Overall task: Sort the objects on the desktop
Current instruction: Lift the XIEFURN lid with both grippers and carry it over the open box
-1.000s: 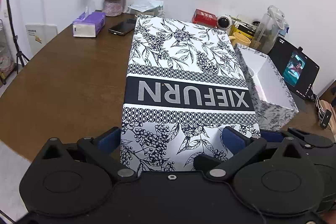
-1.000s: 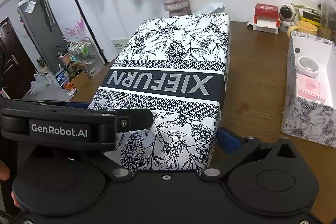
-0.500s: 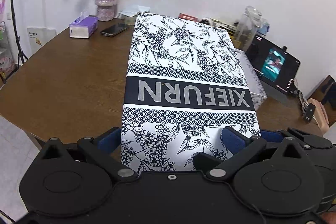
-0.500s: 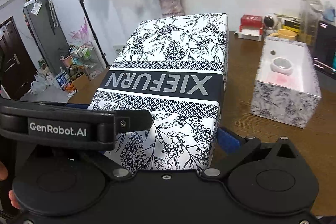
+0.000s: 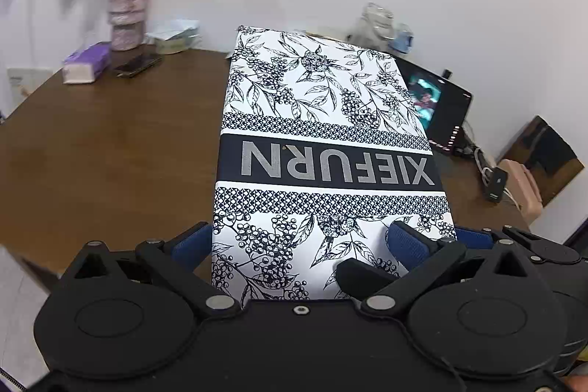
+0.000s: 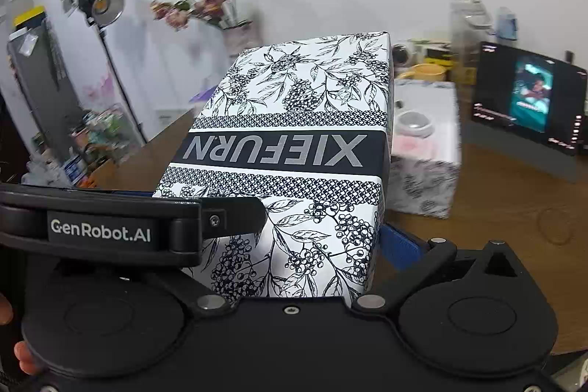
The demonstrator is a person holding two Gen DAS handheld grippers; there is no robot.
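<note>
Left wrist view, both tools (image 5: 299, 245) (image 6: 305, 237) level, clamping box lid (image 5: 323, 149) (near end)

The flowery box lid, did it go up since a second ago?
Yes. The flowery lid has risen and swung right, toward the open box: in the right wrist view its far edge now hides part of that box, and the table sits lower.

1. The left wrist camera sits close behind the patterned lid (image 5: 323, 149), facing along it toward the wall and tablet (image 5: 437, 105).
2. The right wrist camera looks likewise from beside it; both share the lid, the flower vase (image 5: 126, 13) and the tablet.
</note>
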